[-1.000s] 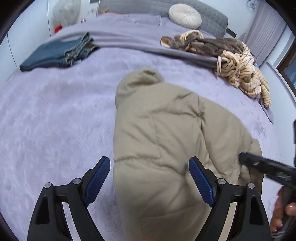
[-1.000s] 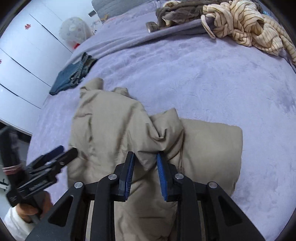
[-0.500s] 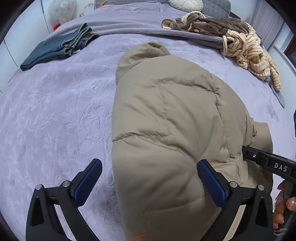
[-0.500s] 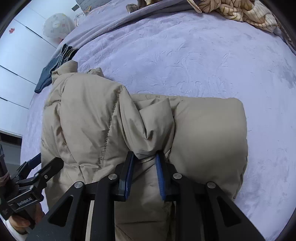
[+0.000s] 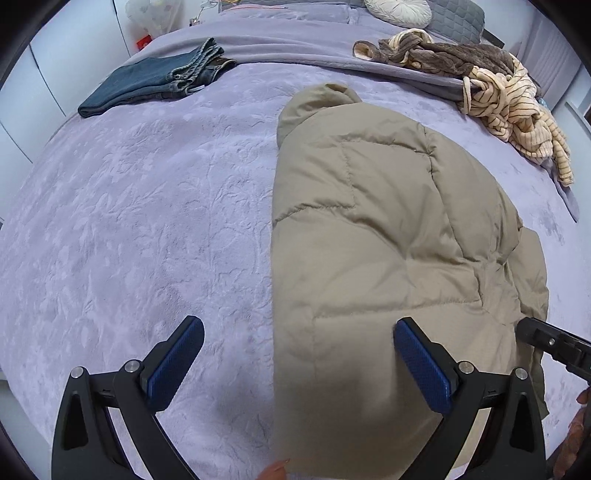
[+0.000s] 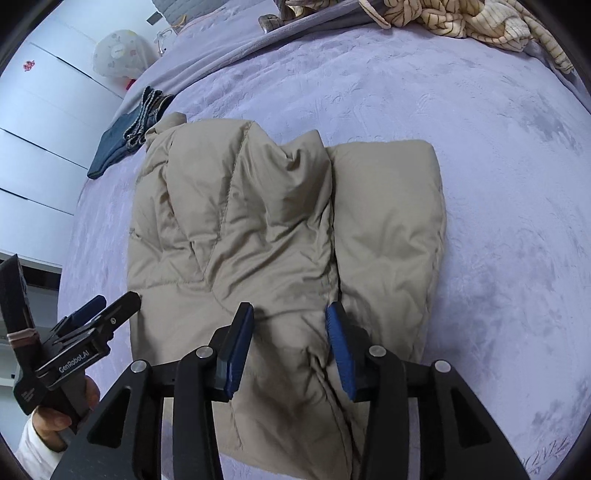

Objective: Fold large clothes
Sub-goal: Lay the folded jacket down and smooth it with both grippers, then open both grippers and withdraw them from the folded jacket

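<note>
Around my workspace: a lilac bed (image 5: 147,221) with other laundry on it.
I see folded jeans (image 5: 155,81) far left, a brown fleece garment (image 5: 443,55) touching a cream striped one (image 5: 517,107) far right, 1 round cushion (image 5: 399,10) beyond, and white wardrobe doors (image 6: 33,147).

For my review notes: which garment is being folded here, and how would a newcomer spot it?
On the lilac bed, it is the tan puffer jacket lying in the middle. Unlike the folded jeans and the striped heap near the far edge, it is plain, quilted and puffy.
</note>
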Tool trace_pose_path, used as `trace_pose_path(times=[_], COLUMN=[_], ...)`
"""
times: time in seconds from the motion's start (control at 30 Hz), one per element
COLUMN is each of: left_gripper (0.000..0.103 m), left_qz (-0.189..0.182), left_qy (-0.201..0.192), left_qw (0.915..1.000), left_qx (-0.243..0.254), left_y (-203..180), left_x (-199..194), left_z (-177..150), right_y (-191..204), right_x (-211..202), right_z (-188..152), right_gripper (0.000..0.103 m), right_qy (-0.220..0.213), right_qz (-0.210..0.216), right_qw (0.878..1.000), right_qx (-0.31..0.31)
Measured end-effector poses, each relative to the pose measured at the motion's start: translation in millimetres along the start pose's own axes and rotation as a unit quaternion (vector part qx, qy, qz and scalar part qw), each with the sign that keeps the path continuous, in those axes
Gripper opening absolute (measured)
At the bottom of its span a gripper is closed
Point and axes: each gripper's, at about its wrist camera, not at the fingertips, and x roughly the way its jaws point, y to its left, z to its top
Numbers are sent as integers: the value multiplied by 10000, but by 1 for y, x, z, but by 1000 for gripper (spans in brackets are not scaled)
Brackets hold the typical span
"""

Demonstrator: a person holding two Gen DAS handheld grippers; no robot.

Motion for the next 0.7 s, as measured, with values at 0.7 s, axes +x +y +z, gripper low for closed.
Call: trace_pose_path(times=[0.7], left_gripper=[103], left_qz=[9], left_qy=[402], left_qw=[9987], left_qx=[304], left_y=[15], left_x=[-37], left_z=[-70], right_y=[13], right_x=[-25], right_z=[-77], right_gripper=[73], right_qy=[174], right_qz=[-296], right_qw=[9993], right_qx=[144])
